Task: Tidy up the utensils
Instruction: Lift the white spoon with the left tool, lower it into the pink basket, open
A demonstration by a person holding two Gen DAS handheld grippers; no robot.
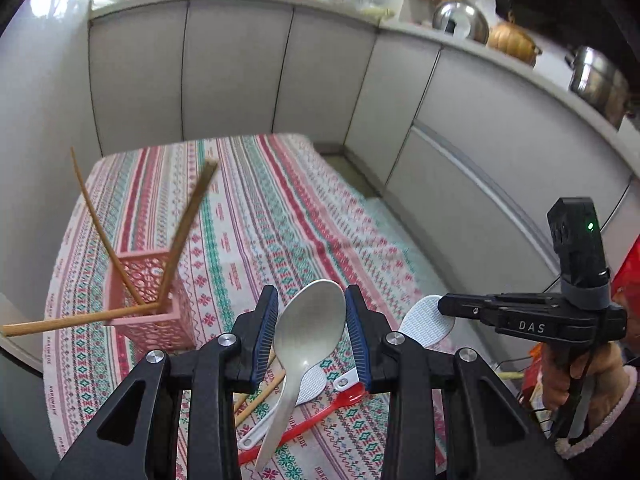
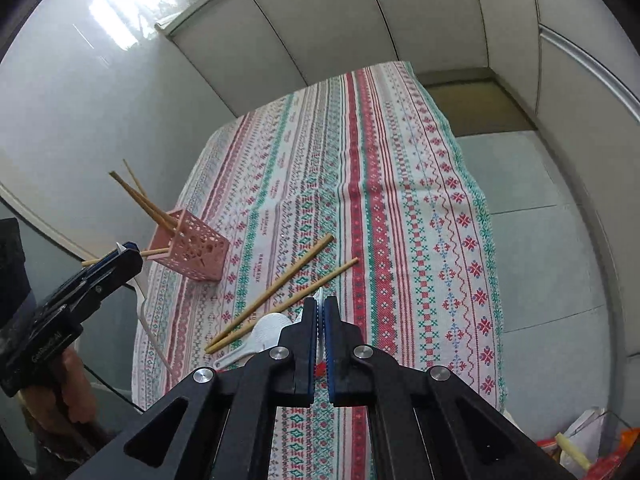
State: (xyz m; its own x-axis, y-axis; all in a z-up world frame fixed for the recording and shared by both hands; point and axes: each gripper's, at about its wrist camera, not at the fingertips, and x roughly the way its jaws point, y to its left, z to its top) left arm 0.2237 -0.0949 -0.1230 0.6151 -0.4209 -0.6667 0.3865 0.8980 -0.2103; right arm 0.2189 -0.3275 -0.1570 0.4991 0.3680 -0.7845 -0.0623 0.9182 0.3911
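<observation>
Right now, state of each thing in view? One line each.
Left tool: shut on the grey spoon, lifted off the cloth.
Right tool: shut on a white paddle, raised.
Pink basket: upright, three chopsticks leaning inside.
Two chopsticks: loose on the tablecloth.
Red utensil: lying flat.

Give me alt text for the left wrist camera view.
The left tongs grip a grey spoon by its bowl above a striped tablecloth. A pink basket holding chopsticks stands to the left; the right tongs hold a white rice paddle.
</observation>
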